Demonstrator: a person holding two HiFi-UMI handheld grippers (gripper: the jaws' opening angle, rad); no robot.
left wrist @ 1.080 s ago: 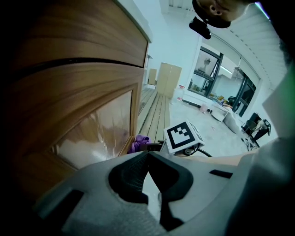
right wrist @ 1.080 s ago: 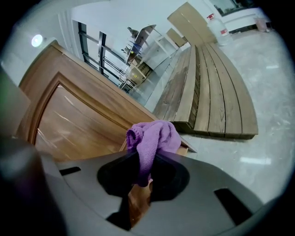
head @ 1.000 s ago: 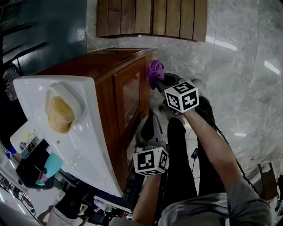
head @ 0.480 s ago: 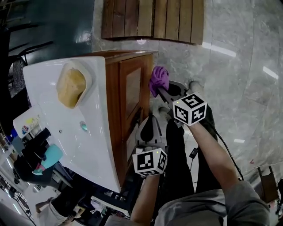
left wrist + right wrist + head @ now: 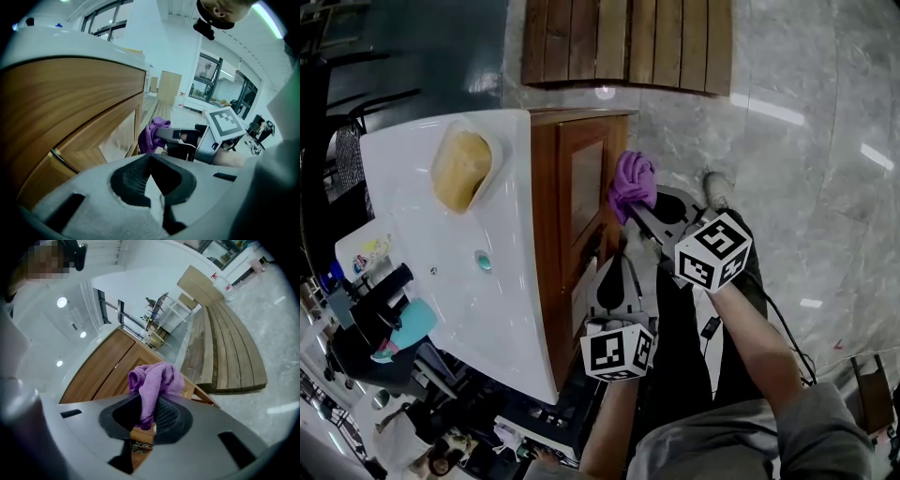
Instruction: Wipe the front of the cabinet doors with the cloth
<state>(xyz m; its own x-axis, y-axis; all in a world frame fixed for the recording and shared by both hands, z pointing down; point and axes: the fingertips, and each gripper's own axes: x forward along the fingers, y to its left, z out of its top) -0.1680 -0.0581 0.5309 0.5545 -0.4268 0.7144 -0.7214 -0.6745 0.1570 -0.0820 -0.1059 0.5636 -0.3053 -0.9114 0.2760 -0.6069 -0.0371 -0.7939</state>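
The wooden cabinet (image 5: 581, 202) stands under a white sink top; its panelled doors face right in the head view. My right gripper (image 5: 634, 204) is shut on a bunched purple cloth (image 5: 634, 180), which is held against or very close to the far door's front edge. In the right gripper view the cloth (image 5: 154, 380) hangs pinched between the jaws of the right gripper (image 5: 150, 416), with the cabinet (image 5: 105, 371) behind it. My left gripper (image 5: 619, 281) hovers lower beside the near door, shut and holding nothing. The left gripper view shows the left gripper (image 5: 150, 183), the door (image 5: 93, 136) and the cloth (image 5: 152, 133).
The white sink top (image 5: 441, 272) carries a soap dish with a yellow lump (image 5: 461, 169) and a drain (image 5: 484, 262). A slatted wooden platform (image 5: 628, 42) lies on the marble floor beyond. My legs and a shoe (image 5: 715, 190) are to the right. Clutter (image 5: 375, 314) crowds the left.
The right gripper with the purple cloth has moved from the cabinet's far top corner toward me and down along the door front. The left gripper has stayed about where it was.
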